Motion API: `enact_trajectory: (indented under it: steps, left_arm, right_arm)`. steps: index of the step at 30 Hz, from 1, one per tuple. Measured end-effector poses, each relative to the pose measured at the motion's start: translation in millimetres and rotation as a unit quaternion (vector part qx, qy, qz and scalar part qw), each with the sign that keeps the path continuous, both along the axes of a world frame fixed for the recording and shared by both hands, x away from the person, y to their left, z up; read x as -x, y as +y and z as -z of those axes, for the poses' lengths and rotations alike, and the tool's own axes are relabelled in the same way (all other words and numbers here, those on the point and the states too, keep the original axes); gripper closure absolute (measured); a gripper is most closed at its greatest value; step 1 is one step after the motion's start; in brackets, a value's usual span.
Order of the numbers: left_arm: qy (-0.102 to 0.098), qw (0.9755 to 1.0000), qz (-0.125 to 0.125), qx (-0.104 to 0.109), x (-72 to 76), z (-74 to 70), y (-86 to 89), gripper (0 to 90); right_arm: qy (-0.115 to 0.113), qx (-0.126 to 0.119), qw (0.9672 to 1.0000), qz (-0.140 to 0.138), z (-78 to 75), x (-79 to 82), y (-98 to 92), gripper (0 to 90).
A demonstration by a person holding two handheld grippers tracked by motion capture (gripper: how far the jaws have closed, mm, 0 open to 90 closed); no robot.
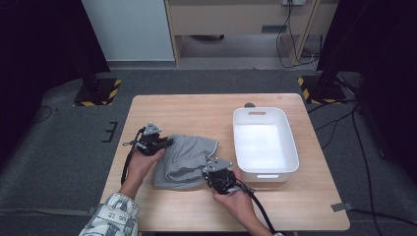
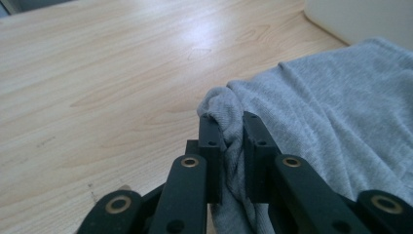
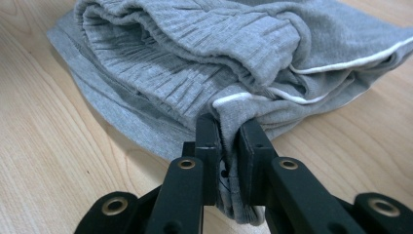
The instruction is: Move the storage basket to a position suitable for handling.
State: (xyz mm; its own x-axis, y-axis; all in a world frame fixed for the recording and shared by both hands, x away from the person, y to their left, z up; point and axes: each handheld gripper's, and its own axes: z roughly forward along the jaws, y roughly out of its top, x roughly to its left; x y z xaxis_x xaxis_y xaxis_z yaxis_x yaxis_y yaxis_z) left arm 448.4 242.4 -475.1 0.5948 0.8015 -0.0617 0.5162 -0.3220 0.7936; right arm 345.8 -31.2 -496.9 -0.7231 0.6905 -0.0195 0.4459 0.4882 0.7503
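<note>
**A:** Cloth first: where is it, and what have you got of it?

**B:** The grey garment [image 1: 186,160] lies bunched on the table [image 1: 162,110], left of the white bin [image 1: 290,157] and just beside it. My left gripper [image 2: 229,127] has its jaws closed on a fold at the garment's left edge. My right gripper [image 3: 228,130] has its jaws clamped on the near edge, by the white drawstring [image 3: 341,63]. Both pinches look firm, with fabric squeezed between the pads.

**A:** So which step is this?

**B:** I judge it the start of the lift. Both corners are pinched, and most of the cloth rests on the wood.

**A:** And next?

**B:** Probably raising both hands together and keeping them level, so that the bundle does not unroll or sag out of one grip. If the bin is the goal, I need enough height for the hanging cloth to clear its near wall, then a move to the right.

**A:** Room enough?

**B:** Yes. Bare wood lies to the left and in front of the garment, and the bin looks empty. The tight spot is my right hand [image 1: 236,196], which sits close to the bin's near corner; the table's front edge is not far behind it. I would lift before I swing.
</note>
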Motion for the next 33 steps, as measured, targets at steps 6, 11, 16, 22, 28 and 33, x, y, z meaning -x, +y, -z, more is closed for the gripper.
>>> enact_trajectory:
  steps: [6, 11, 16, 22, 28, 33]
  left_arm:
    - [-0.012, 0.9999, 0.0, 0.002, 1.4, -12.9, -0.1, 80.9]
    - [-0.019, 0.9998, 0.005, 0.0, 1.2, -21.4, -2.8, 81.1]
    - [-0.031, 0.9995, 0.006, 0.005, 1.8, -30.9, -7.4, 81.2]
    - [-0.044, 0.999, 0.01, 0.004, 2.3, -43.6, -11.8, 81.3]
    - [-0.054, 0.9985, 0.011, 0.006, 0.2, -59.1, -13.0, 81.3]
    - [-0.06, 0.9981, 0.009, 0.008, -1.6, -67.3, -13.2, 81.3]
  right_arm:
    - [-0.006, 0.003, 1.0, -0.003, -11.2, -1.9, 0.5, 81.0]
    - [-0.01, 0.005, 0.9999, -0.002, -15.6, -3.6, 0.4, 81.1]
    - [-0.015, 0.003, 0.9999, 0.002, -21.9, -4.3, -2.8, 81.1]
    - [-0.02, 0.001, 0.9998, 0.002, -29.8, -4.9, -4.1, 81.1]
    - [-0.027, -0.001, 0.9996, 0.007, -43.0, -9.0, -8.3, 81.1]
    - [-0.032, -0.001, 0.9994, 0.009, -52.2, -11.8, -11.7, 81.0]
